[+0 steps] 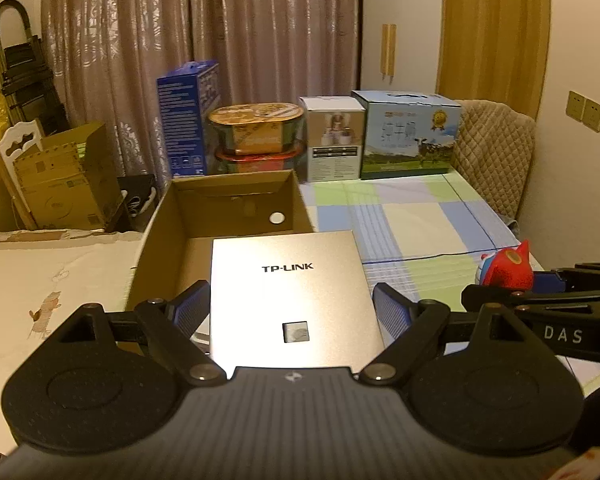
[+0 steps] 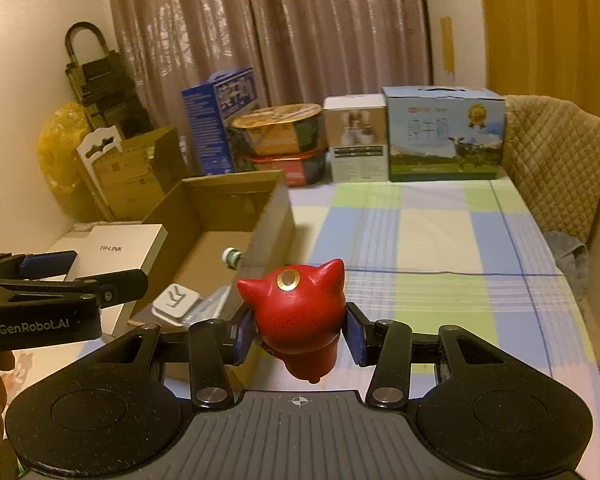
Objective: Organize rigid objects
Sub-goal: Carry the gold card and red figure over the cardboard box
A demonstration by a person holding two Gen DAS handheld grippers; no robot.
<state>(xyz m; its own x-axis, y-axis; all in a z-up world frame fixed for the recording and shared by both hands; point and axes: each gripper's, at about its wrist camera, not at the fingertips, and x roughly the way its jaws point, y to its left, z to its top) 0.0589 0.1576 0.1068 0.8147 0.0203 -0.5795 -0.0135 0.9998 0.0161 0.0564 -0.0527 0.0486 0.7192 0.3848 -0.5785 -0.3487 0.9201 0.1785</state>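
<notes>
L gripper (image 1: 290, 312) holds the silver TP-LINK box (image 1: 292, 292) btwn its blue pads (image 1: 190, 306); jaws spread wide, about the box's full width. L pad touches the box's side; R pad looks a hair off the other edge, so contact there can't be confirmed. Box sits level, its far end over the near-right part of the open cardboard box (image 1: 220, 208), w/ a small square window near its near end. In the right wrist view the same TP-LINK box (image 2: 120, 250) shows to the left of the carton, and the L gripper (image 2: 48, 276) crosses the frame's left edge, its tips mostly cut off.

R gripper (image 2: 298, 332) is clamped on a red horned figurine (image 2: 300, 312), pads pressed to both its sides, jaws roughly half closed. Figurine is upright, gold ring on its head, held above the checked tablecloth (image 2: 440, 240) just beside the carton's (image 2: 220, 216) near-right corner.

Inside the carton: a small bottle w/ white cap (image 2: 231, 258), a white lettered piece (image 2: 178, 300) and a clear wrapper; details too blurred to make out. Figurine's base is partly hidden by the gripper body. In the left wrist view the figurine (image 1: 508, 268) is only partly visible behind the R gripper's arm.
</notes>
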